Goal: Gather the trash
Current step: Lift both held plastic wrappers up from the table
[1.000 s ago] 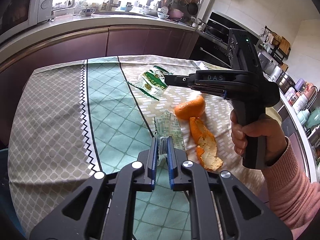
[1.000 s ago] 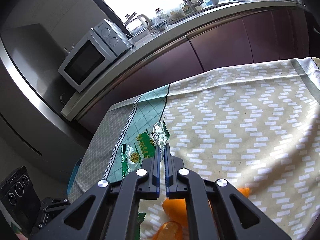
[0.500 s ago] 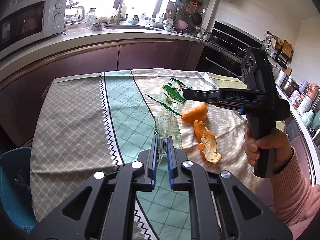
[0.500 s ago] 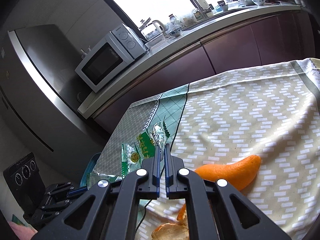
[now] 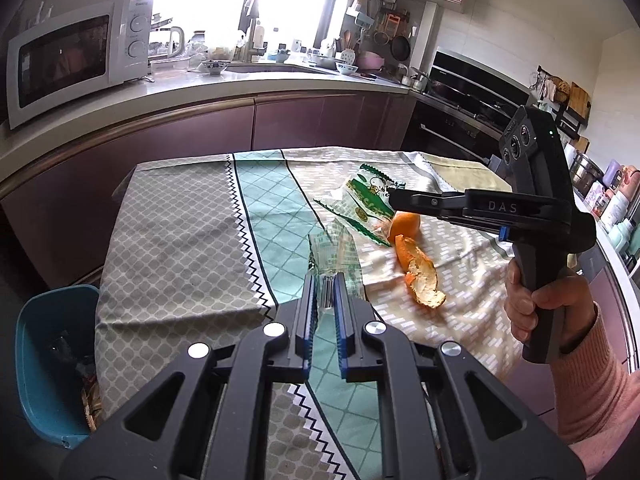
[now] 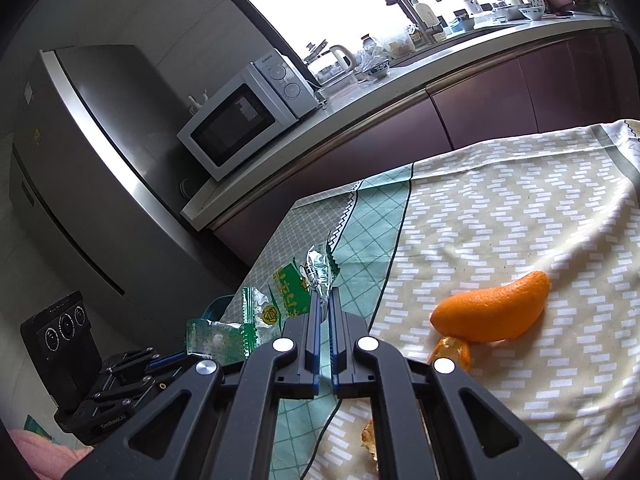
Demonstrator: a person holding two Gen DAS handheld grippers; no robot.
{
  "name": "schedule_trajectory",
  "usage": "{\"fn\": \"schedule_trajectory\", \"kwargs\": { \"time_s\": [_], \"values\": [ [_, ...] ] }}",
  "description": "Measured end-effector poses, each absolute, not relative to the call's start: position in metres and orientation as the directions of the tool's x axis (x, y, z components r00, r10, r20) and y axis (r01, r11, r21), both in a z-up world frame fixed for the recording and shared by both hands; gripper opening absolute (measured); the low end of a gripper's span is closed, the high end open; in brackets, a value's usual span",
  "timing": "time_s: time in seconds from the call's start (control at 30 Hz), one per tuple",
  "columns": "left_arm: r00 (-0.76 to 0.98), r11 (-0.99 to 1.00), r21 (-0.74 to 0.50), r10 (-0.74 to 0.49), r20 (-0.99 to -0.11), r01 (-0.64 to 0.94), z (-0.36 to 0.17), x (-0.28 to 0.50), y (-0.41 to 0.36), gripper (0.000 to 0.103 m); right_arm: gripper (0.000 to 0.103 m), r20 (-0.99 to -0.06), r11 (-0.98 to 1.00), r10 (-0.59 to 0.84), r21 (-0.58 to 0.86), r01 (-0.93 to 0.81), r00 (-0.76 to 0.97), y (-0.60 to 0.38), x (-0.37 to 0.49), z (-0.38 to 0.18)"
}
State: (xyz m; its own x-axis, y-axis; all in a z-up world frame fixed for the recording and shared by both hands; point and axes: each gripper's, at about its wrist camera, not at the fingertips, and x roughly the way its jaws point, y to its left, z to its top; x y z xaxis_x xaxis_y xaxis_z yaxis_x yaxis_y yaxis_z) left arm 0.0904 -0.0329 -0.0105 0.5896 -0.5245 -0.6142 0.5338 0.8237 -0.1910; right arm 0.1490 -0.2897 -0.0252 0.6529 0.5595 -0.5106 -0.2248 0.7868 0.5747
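Clear wrapper (image 5: 335, 254) pinched in left tool (image 5: 324, 292); green-white wrapper (image 5: 362, 200) clamped in right tool (image 5: 394, 199) — both off the table (image 5: 172, 232), orange peel (image 5: 420, 274) below.

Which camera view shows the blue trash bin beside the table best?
The left wrist view shows it best: the blue trash bin stands open at the lower left beside the table, with its rim, wall and some contents visible. In the right wrist view only a small part of its rim shows behind the wrappers.
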Motion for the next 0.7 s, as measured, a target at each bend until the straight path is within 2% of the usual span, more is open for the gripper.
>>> {"fn": "schedule_trajectory", "kwargs": {
  "time_s": [0.7],
  "values": [
    [0.641,0.857,-0.171,-0.484,-0.596,0.487,-0.004,0.070,0.010,0.010,0.003,-0.482,0.753,0.614,0.594,-0.283,0.624,-0.249,0.136,-0.020]
  ]
}}
